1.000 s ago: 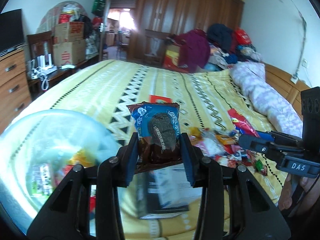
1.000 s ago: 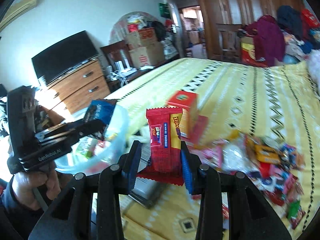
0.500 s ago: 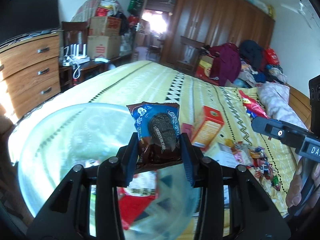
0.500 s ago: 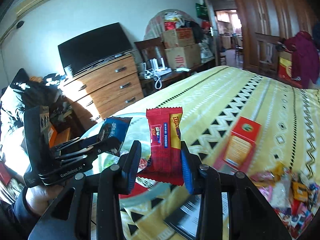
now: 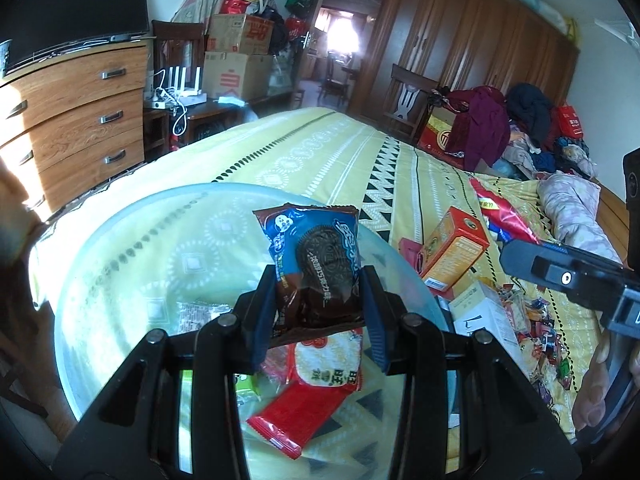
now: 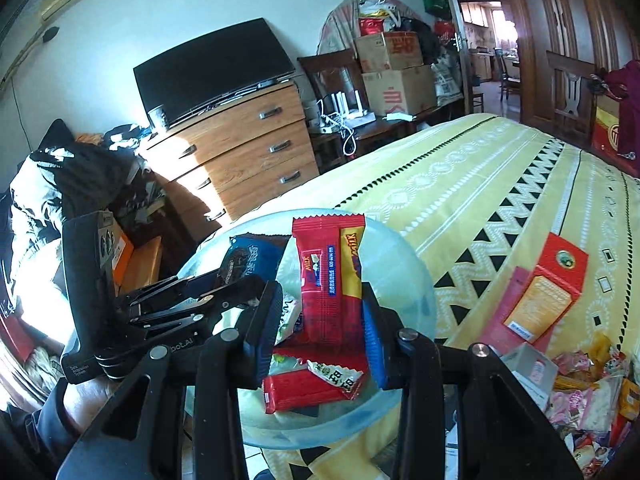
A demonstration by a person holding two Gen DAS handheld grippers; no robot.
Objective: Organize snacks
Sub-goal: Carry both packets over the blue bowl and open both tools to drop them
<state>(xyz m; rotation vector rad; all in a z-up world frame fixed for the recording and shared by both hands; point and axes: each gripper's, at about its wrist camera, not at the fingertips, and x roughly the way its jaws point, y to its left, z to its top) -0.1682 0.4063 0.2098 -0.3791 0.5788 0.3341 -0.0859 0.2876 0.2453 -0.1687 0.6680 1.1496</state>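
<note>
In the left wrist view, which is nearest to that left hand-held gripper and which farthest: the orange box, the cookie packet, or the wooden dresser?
1. Cookie packet: clamped upright between the left hand-held gripper pads, over the clear bowl.
2. Orange box: to the right, tilted on the yellow bedspread.
3. Wooden dresser: far left, beyond the bed's edge, against the wall.

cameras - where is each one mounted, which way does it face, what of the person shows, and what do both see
Left wrist: on the left gripper, facing over the clear bowl across the bed; it grips a cookie packet; the right gripper and fingers show at right.
Right wrist: on the right gripper, facing the bowl and dresser; it grips a red milk packet; the left gripper and a hand show at left.
Shared: bowl, bed, orange box, dresser.
</note>
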